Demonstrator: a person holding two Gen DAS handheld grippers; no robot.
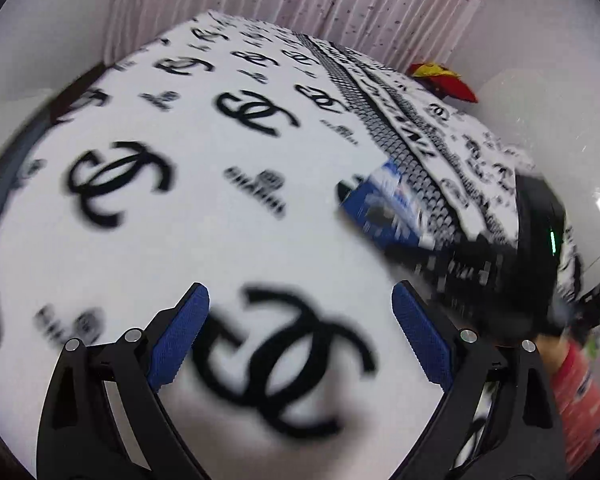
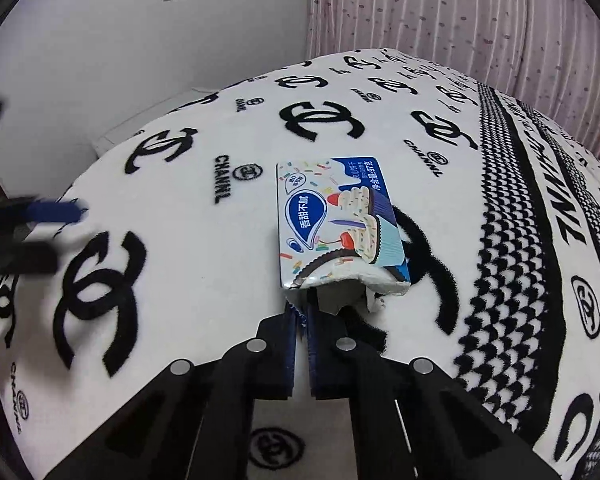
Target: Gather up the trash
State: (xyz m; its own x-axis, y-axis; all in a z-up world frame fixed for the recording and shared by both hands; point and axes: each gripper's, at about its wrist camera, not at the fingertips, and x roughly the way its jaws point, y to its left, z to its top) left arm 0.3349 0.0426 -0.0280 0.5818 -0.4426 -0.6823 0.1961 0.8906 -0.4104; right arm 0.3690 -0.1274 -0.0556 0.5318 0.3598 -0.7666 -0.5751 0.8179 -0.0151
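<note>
White logo-printed blanket (image 1: 204, 208) fills the blurred left wrist view — the left gripper (image 1: 300, 336) hovers over it with jaws wide, nothing between; the cookie box (image 1: 384, 208) is a blue smear by the right gripper (image 1: 536, 232). Sharp in the right wrist view: the right gripper (image 2: 302, 316) pinches that box's (image 2: 336, 220) torn flap.

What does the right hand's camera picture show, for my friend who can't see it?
The right gripper is shut on the torn end of a blue and white cookie box, which sits over a white blanket printed with black logos. A pink curtain and a pale wall are behind, and the blurry left gripper pokes in from the left edge.
</note>
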